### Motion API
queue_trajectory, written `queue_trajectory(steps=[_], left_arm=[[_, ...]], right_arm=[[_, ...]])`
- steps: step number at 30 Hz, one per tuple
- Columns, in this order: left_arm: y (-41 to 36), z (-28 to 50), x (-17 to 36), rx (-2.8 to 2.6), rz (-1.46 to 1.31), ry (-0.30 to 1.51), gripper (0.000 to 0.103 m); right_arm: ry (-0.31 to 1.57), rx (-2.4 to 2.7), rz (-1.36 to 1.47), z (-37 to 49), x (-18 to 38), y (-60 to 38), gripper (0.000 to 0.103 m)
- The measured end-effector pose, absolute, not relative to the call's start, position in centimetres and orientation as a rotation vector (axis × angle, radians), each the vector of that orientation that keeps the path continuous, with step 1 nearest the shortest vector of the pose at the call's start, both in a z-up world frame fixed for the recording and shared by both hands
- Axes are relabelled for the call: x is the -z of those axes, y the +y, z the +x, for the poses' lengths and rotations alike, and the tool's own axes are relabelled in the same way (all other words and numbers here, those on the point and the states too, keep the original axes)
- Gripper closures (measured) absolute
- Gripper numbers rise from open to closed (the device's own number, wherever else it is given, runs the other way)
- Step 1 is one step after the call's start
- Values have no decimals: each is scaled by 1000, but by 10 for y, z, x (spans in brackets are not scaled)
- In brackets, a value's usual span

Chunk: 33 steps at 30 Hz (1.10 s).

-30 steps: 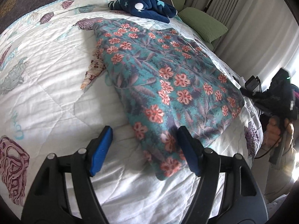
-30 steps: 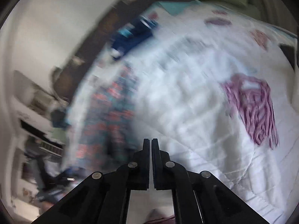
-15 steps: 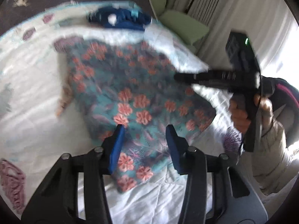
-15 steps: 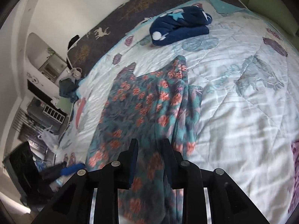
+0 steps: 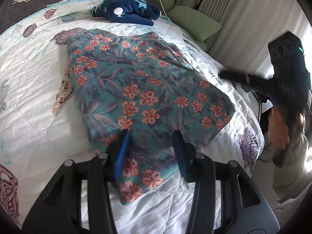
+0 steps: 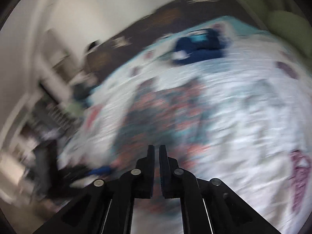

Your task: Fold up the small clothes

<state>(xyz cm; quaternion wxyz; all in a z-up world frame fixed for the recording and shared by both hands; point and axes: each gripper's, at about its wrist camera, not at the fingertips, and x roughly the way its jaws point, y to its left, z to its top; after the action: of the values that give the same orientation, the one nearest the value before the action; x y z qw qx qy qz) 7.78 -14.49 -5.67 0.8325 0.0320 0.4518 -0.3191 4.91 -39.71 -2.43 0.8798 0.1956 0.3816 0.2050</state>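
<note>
1. Since half a second ago, right gripper [image 6: 156,150] swung away from the teal floral fleece garment [image 5: 148,97], fingers nearly together, gripping nothing.
2. Left gripper [image 5: 151,136] hovered released over its near end.
3. Garment lay flat on the white quilted bedspread [image 5: 29,89].

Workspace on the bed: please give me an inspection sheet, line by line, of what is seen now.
Surface: white quilted bedspread with shell prints, wrinkled.
Job's things: teal floral garment with orange flowers, spread flat; its near end lies between the left fingers.
Clutter: dark blue star-patterned fleece bundle near the headboard end, apart from the garment.
Grippers: left claw open over the garment; right claw nearly shut with a thin gap, nothing visible between its fingers, view blurred.
Cables: dark cord at the right bed edge, unclear.
Surroundings: green pillows, pale curtains.
</note>
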Motion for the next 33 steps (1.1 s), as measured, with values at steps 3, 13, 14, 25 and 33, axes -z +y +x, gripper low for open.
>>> queue_trajectory(steps=[3, 13, 14, 25, 33], left_arm=[[-139, 73, 56, 689, 51, 953, 56], [-114, 56, 31, 682, 24, 921, 56], [-113, 59, 26, 677, 5, 907, 56], [-146, 121, 58, 607, 9, 1002, 56], [-148, 122, 32, 654, 40, 930, 56]], right_arm=[[925, -274, 284, 49, 57, -384, 103], [816, -216, 381, 25, 36, -405, 95], [807, -231, 359, 29, 32, -398, 93], [892, -342, 370, 120, 46, -374, 92], [851, -193, 401, 140, 43, -419, 97]])
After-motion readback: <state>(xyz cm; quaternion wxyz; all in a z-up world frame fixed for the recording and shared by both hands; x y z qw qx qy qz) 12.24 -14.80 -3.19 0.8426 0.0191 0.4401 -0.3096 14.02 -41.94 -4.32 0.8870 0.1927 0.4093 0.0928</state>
